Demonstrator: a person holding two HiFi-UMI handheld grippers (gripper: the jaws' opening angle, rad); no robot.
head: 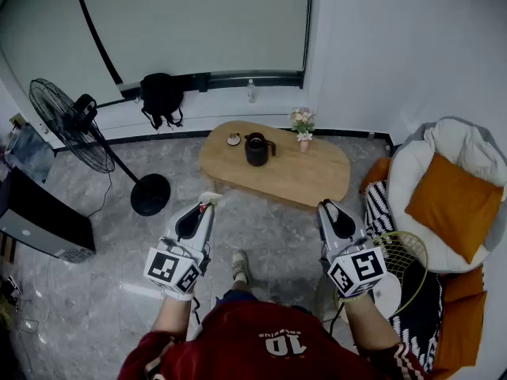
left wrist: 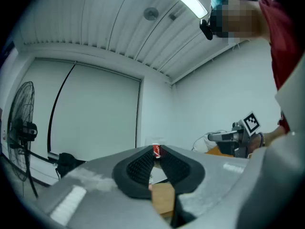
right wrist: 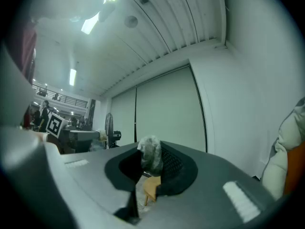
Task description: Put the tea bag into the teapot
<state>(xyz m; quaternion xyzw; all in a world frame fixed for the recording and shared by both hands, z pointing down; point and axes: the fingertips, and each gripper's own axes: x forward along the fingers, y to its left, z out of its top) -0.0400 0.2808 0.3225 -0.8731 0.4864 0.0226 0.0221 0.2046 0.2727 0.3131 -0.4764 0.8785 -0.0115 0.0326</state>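
Note:
A black teapot (head: 257, 150) stands on the oval wooden table (head: 309, 176) ahead of me, well beyond both grippers. My left gripper (head: 209, 201) is held over the floor, shut on a small white tea bag with a red label (left wrist: 157, 150) at the jaw tips. My right gripper (head: 325, 206) hovers level with it on the right, shut on a crumpled grey-white wad (right wrist: 150, 154). What that wad is I cannot tell. Both grippers point toward the table.
A small round dish (head: 233, 139) and a flower vase (head: 303, 125) flank the teapot. A standing fan (head: 71, 125) and black backpack (head: 162, 97) are at the left. A white chair with an orange cushion (head: 455, 204) and a racket (head: 400, 252) sit at the right.

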